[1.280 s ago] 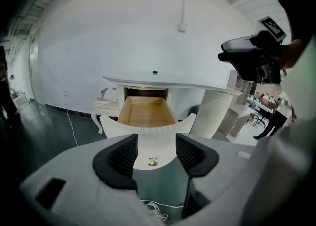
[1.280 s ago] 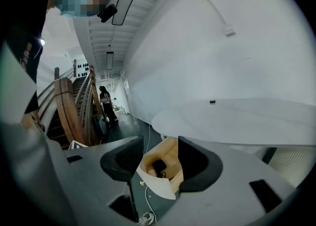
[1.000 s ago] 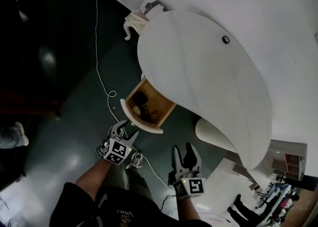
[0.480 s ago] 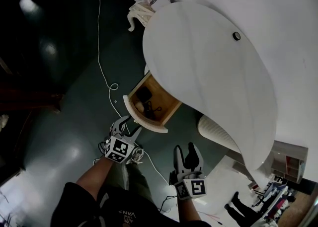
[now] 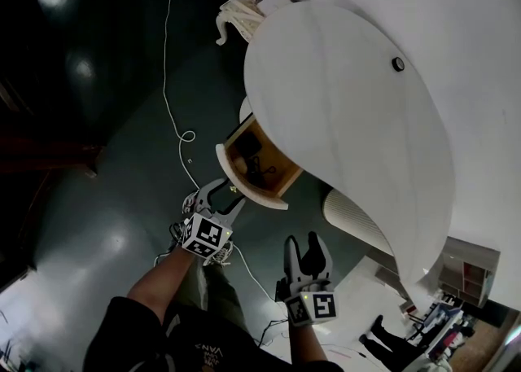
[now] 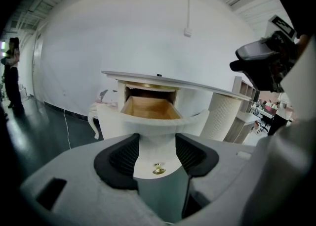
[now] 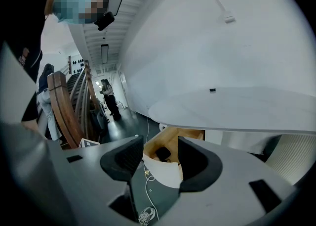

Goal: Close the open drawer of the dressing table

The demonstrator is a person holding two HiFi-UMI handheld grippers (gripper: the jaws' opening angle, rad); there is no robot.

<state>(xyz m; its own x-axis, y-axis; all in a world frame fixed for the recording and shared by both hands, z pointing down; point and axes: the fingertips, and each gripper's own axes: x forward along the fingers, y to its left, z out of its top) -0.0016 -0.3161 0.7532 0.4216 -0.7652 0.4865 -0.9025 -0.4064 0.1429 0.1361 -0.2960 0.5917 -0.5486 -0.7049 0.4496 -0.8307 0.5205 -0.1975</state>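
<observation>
so far nothing is closed: the drawer (image 5: 259,168) stands pulled out from under the white bench (image 5: 342,118). the left gripper (image 5: 224,193) is just at its front, jaws wide, the brass knob (image 6: 158,169) between them unpinched. the right gripper (image 5: 301,242) hangs back, jaws apart, empty. the whole push is left to do.

Open drawer (image 6: 118,121) ahead, left gripper (image 6: 157,146) jaws apart, brass knob (image 6: 158,169) seen between them

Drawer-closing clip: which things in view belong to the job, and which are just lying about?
Job: open wooden drawer with white curved front; its brass knob; white dressing table; left gripper, jaws open.
Lying about: white cable on dark floor; ribbed white cylinder; black items in drawer.
</observation>
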